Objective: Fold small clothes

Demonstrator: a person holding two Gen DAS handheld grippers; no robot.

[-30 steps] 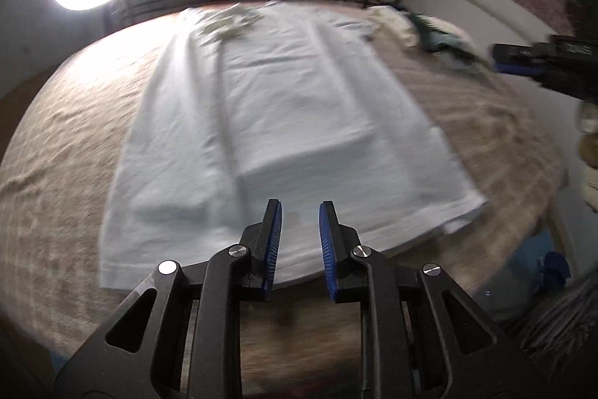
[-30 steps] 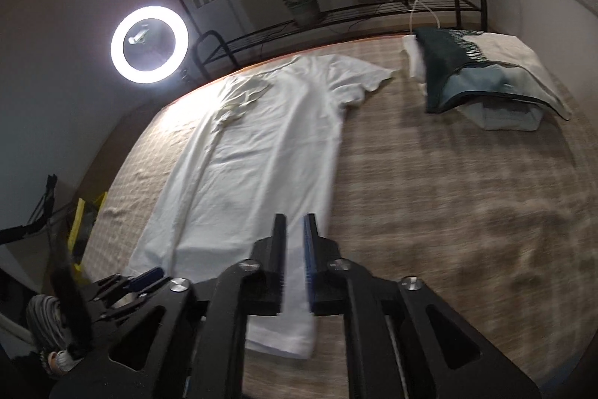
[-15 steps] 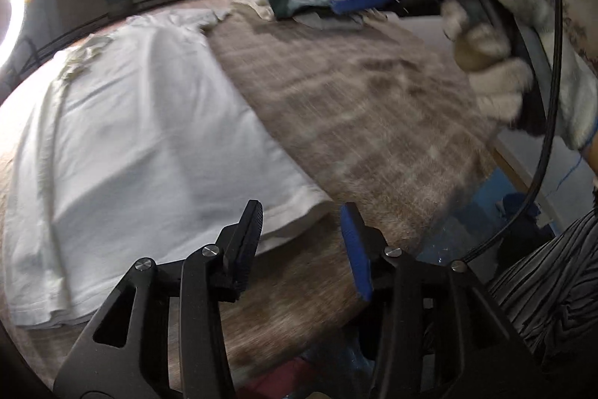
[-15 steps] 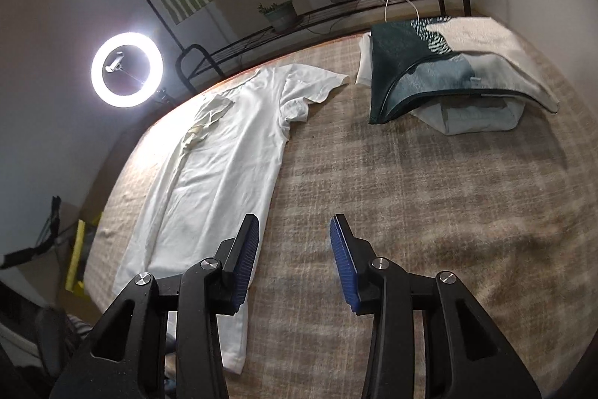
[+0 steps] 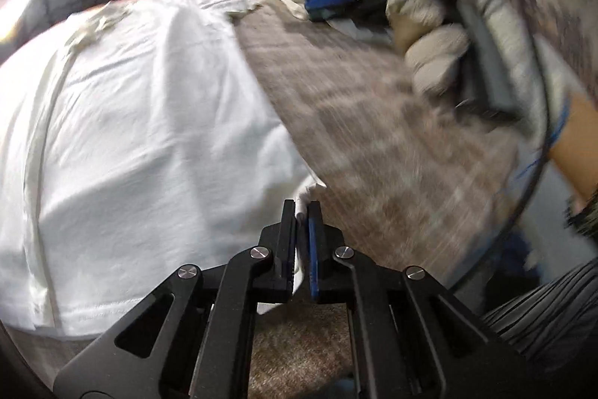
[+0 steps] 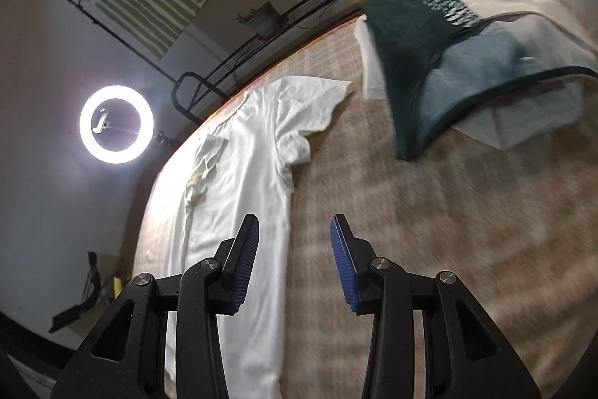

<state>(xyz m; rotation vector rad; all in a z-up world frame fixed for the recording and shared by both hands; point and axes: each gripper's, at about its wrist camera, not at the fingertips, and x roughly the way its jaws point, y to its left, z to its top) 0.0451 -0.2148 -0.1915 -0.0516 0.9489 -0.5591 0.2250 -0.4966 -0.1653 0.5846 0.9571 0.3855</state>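
At the shirt's [image 5: 149, 137] near corner the left gripper [image 5: 302, 212] pinches the hem; the right gripper [image 6: 295, 249] (jaws wide, empty) hovers beside its long edge.

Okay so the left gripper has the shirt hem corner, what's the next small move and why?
Probably bring the open right gripper down onto the white T-shirt's side edge and close. The left gripper already pinches the hem corner, but the right one hovers above with nothing between its fingers, and a fold likely needs two holds.
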